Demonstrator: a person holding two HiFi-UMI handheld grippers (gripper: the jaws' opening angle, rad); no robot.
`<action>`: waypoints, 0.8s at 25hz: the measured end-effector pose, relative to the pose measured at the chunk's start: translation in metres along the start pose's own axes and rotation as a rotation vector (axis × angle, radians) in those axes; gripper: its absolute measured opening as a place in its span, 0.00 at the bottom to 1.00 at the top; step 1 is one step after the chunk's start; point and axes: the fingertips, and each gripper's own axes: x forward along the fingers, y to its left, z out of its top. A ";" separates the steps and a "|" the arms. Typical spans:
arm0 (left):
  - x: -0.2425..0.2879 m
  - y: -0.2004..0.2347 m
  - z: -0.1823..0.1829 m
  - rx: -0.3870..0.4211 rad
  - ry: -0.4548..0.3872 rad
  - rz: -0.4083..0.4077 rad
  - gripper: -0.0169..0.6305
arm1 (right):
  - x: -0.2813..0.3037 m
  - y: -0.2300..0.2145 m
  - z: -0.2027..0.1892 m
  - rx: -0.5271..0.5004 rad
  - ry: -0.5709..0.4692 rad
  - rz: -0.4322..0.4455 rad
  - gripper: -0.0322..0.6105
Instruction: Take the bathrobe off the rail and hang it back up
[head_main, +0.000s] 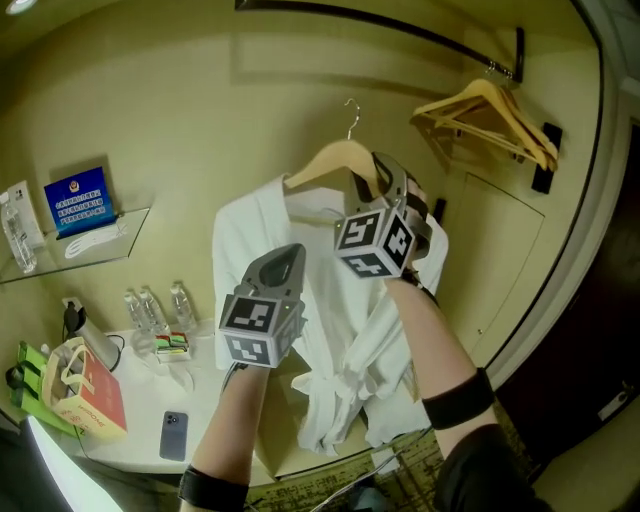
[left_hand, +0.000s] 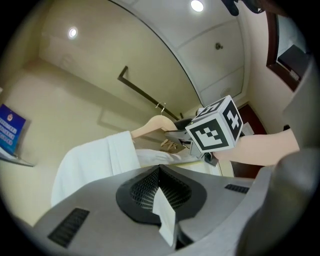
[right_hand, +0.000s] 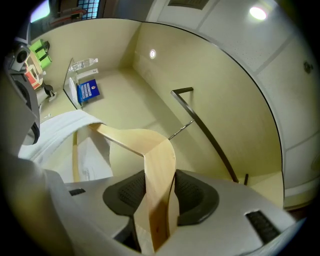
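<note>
Head view with both gripper views. Far below and to the left of the left gripper (left_hand: 161, 196), a white table (head_main: 135, 425) is carrying a paper bag (head_main: 88, 392), a dark phone (head_main: 173, 435) and a few water bottles (head_main: 155, 308). The left gripper is pointing slightly upward, and its jaws are pressing fully together on a thin fold of white cloth (left_hand: 166, 217) belonging to the bathrobe (head_main: 250, 228). The bathrobe is draping over the wooden hanger (head_main: 325, 162). Its body is hanging down between and below the two grippers, and its lower folds are bunching beneath the right forearm (head_main: 440, 345).

Just to the right of the left gripper and slightly higher, the right gripper (right_hand: 160, 196) is also pointing upward. Its jaws are standing partly apart and gripping one sloping arm of the hanger, with the wood filling the gap between the pads. The hanger's wire hook (head_main: 352, 112) is rising above both grippers and is not resting on anything.

Above and beyond the right gripper, the dark rail (head_main: 400, 30) is running along the cream wall, apart from the hook. Further to the right, empty wooden hangers (head_main: 490, 112) are hanging from the rail's far end.
</note>
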 end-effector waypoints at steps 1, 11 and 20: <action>-0.006 -0.002 -0.009 -0.006 0.006 0.001 0.03 | -0.006 0.010 -0.007 0.007 0.010 0.007 0.34; -0.046 -0.032 -0.136 -0.111 0.103 0.065 0.03 | -0.065 0.106 -0.121 0.099 0.087 0.115 0.34; -0.077 -0.096 -0.232 -0.107 0.186 0.084 0.03 | -0.138 0.228 -0.232 0.091 0.168 0.278 0.34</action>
